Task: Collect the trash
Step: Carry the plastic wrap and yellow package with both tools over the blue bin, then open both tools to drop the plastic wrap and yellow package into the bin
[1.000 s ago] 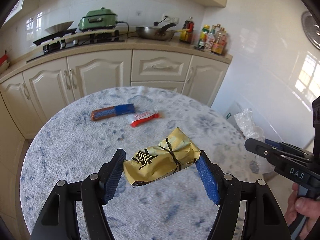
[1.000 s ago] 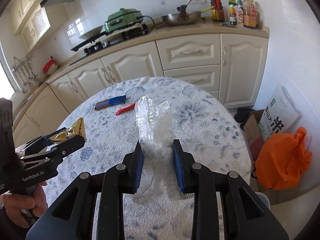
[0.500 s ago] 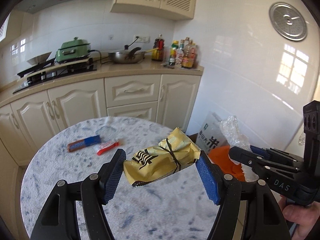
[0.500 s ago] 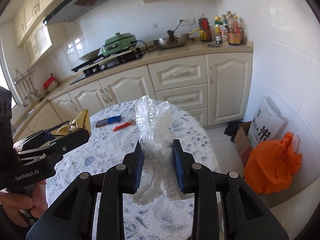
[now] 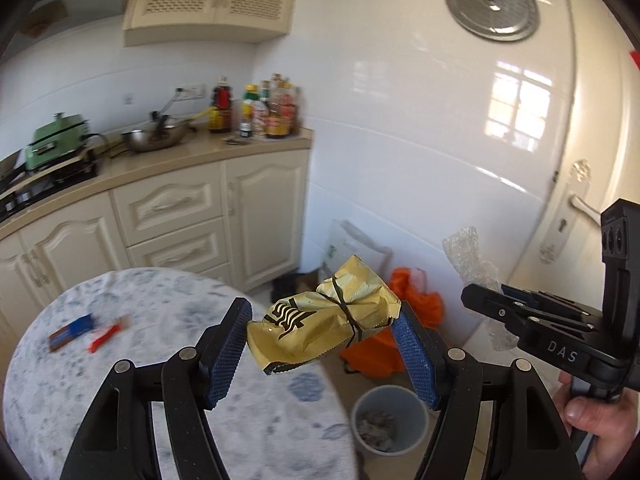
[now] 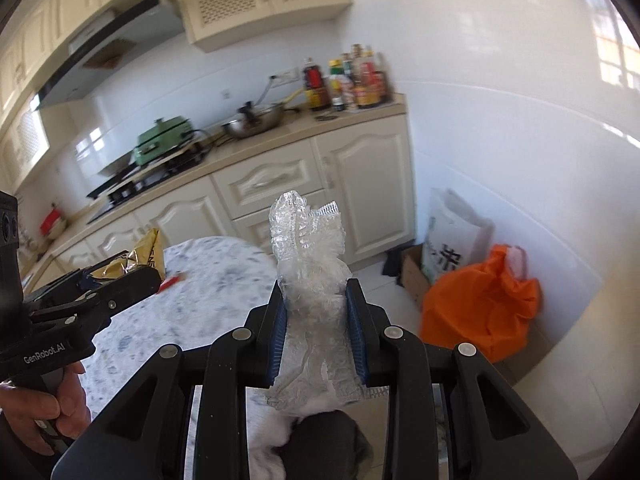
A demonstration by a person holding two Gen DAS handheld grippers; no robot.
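Note:
My left gripper (image 5: 322, 330) is shut on a crumpled gold wrapper (image 5: 320, 330) with black lettering, held in the air past the round table's right edge. My right gripper (image 6: 316, 308) is shut on a wad of clear crinkled plastic (image 6: 310, 264). In the left wrist view the right gripper (image 5: 496, 308) shows at the right with that plastic (image 5: 472, 264) sticking up. In the right wrist view the left gripper (image 6: 132, 276) shows at the left with the gold wrapper (image 6: 150, 254). A grey bin (image 5: 390, 420) with some scraps stands on the floor below the left gripper. A blue-brown wrapper (image 5: 72, 330) and a red one (image 5: 106, 338) lie on the table (image 5: 160, 360).
An orange bag (image 6: 480, 308), a white sack with print (image 6: 448, 244) and a cardboard box (image 6: 412, 276) sit on the floor by the white wall. Cream cabinets (image 5: 168, 220) carry a wok, a green cooker and several bottles. A door with a handle (image 5: 580, 208) is at the right.
Both grippers have swung to the right and risen, off the table toward the wall. The bin, orange bag and door have come into view. Both grips are unchanged.

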